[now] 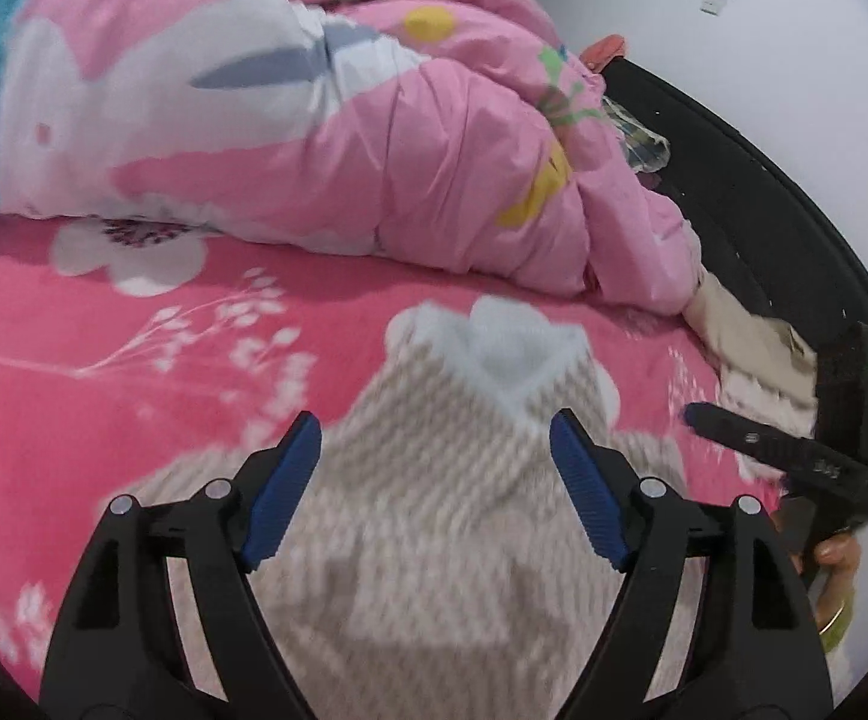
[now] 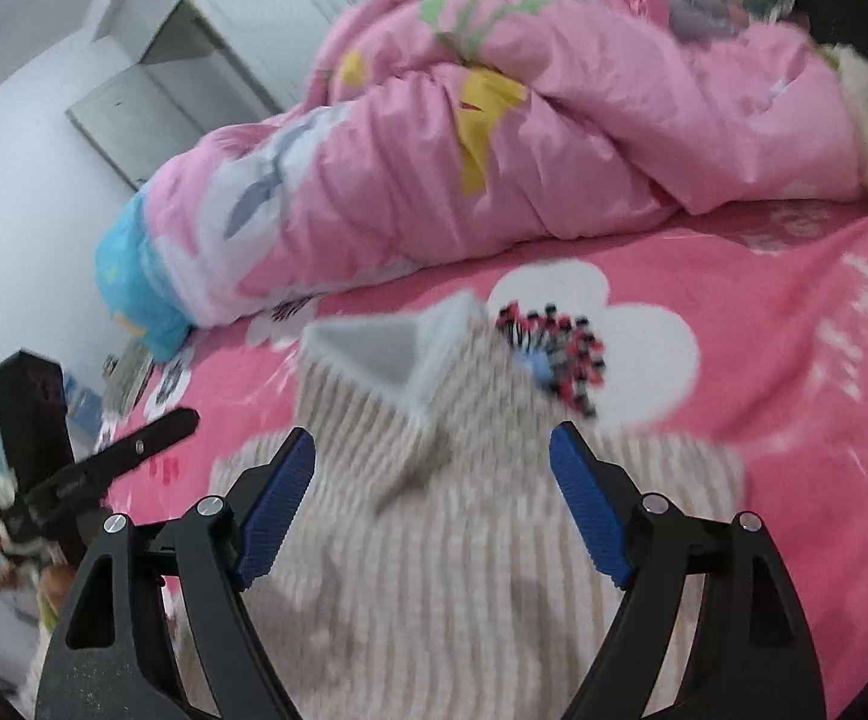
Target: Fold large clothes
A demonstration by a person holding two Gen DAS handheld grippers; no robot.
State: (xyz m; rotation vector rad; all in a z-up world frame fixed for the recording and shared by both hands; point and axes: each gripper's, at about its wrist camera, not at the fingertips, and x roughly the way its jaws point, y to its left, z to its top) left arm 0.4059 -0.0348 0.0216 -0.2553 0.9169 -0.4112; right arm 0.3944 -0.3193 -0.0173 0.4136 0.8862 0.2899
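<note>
A beige striped sweater (image 1: 434, 540) with a white collar (image 2: 398, 354) lies flat on the bed's pink floral sheet (image 1: 134, 330), blurred in both views. The left gripper (image 1: 434, 450) hovers above it, tilted downward, blue-padded fingers (image 1: 284, 480) spread wide and grasping nothing. The right gripper (image 2: 434, 468) does likewise, its fingers (image 2: 589, 510) released and empty. A bunched pink quilt (image 1: 434, 150) lies beyond the sweater.
</note>
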